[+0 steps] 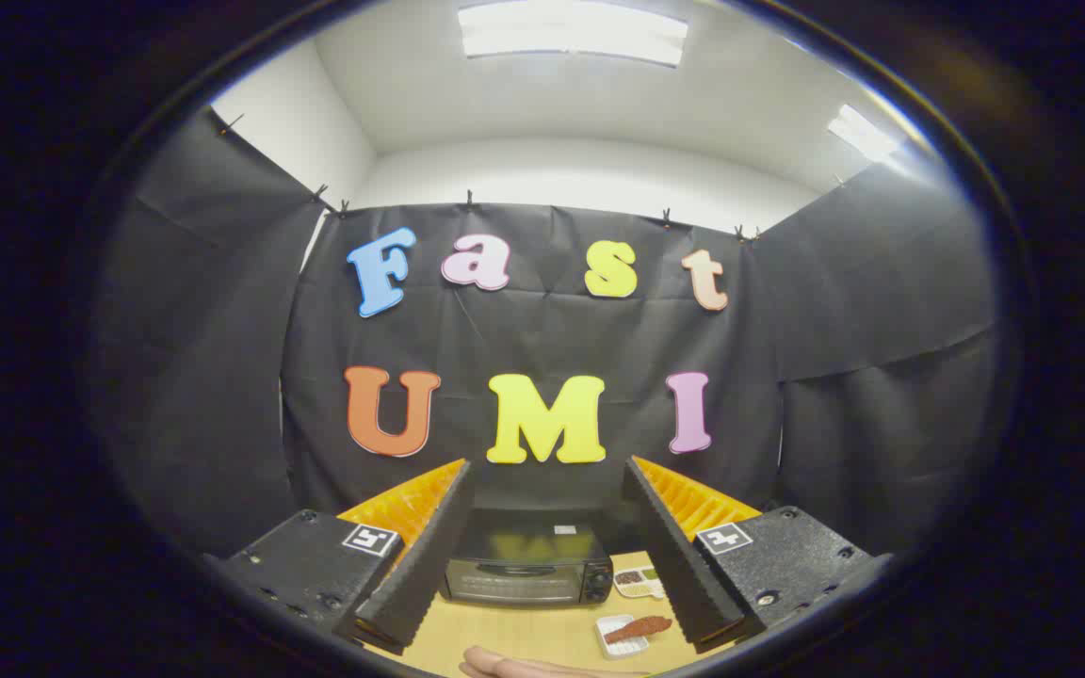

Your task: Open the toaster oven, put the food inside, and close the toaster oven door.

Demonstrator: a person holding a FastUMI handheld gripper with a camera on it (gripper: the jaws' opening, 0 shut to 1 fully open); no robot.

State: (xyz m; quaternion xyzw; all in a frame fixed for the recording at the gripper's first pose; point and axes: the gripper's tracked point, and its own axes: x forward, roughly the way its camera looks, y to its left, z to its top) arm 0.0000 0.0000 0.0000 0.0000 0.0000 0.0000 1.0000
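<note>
Your gripper hangs back w/ fingers spread wide, pinching nothing, so the whole setup frames between them. Toaster oven sits straight ahead on the table, door shut, handle facing you. Food lies on a small white tray near the right finger, prob. staged for grabbing once the door's down. A second dish sits just beside the oven. A hand rests on the table's near edge.

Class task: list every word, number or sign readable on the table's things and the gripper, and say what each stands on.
No readable text.
Black toaster oven: white sticker on top, too small to read.
Open gripper, fingers apart before the oven: two square black-and-white markers, patterns, not words.
</note>
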